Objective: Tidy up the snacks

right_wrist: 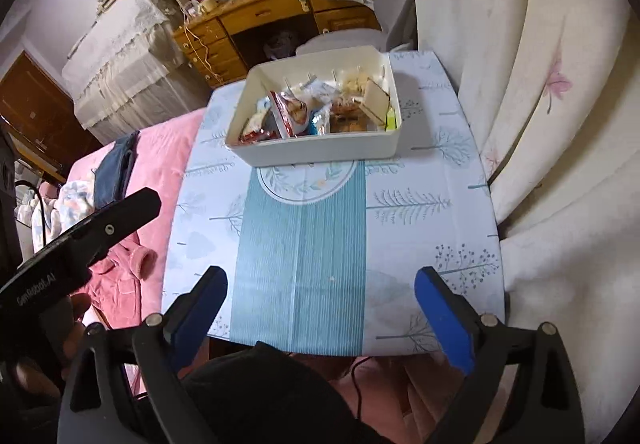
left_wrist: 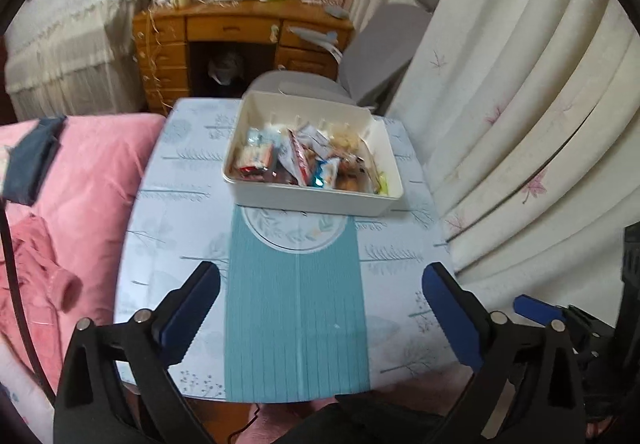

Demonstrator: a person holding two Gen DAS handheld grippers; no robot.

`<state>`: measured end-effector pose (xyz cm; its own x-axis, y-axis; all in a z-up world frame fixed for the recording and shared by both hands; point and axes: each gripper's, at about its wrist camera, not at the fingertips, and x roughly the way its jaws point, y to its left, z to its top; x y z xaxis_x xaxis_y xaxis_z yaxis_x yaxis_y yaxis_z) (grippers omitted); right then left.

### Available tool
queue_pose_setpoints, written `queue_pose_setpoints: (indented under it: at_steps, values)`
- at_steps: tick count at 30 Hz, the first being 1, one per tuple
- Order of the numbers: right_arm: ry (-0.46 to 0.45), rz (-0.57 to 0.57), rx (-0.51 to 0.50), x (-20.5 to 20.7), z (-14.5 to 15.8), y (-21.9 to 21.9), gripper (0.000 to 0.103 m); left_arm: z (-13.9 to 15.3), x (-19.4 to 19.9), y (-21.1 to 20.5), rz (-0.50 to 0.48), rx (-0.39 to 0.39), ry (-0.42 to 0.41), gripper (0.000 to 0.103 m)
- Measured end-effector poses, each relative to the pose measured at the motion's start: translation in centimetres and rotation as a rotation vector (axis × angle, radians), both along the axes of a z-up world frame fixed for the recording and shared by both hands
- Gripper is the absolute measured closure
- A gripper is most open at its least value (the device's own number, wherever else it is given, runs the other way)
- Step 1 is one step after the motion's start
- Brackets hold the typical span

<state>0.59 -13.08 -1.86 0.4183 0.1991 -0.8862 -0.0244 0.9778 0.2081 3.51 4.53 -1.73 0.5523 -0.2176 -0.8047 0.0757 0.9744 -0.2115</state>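
Looking through the left wrist view, I have the left gripper [left_wrist: 320, 308] spread wide with nothing between its blue pads, hanging above the near half of the table [left_wrist: 400, 272]. The white storage box [left_wrist: 312, 200] lies straight ahead and beyond, at the far end of the teal runner [left_wrist: 296, 324], well apart from my fingertips. Its long axis runs across the view, left to right. Inside I see snack packets [left_wrist: 296, 158] piled loosely, red and white wrappers to the left, browner ones to the right; no packet lies out on the cloth.

Through the right wrist view, the right gripper [right_wrist: 320, 308] is likewise spread and empty. The box sits ahead, slightly right of centre, a thin divider [right_wrist: 376, 100] standing near its right end. I judge both hands about equally far from it.
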Motion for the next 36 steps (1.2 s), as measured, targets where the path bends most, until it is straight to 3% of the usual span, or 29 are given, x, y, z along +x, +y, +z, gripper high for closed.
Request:
queue_pose_setpoints:
  at_steps: [12,18,36]
  values:
    - [-0.082,-0.046,0.011,-1.2,0.1,-1.1,0.0,1.1,-2.0,-1.7,0.108,0.183,-0.074,0.001]
    - [-0.117,-0.009,0.003,-1.4,0.4,-0.6,0.0,1.1,-2.1,-2.0,0.133,0.22,-0.077,0.001]
    - [-0.115,0.018,-0.019,-1.3,0.2,-0.7,0.0,0.9,-1.8,-2.7,0.131,0.225,-0.072,0.001]
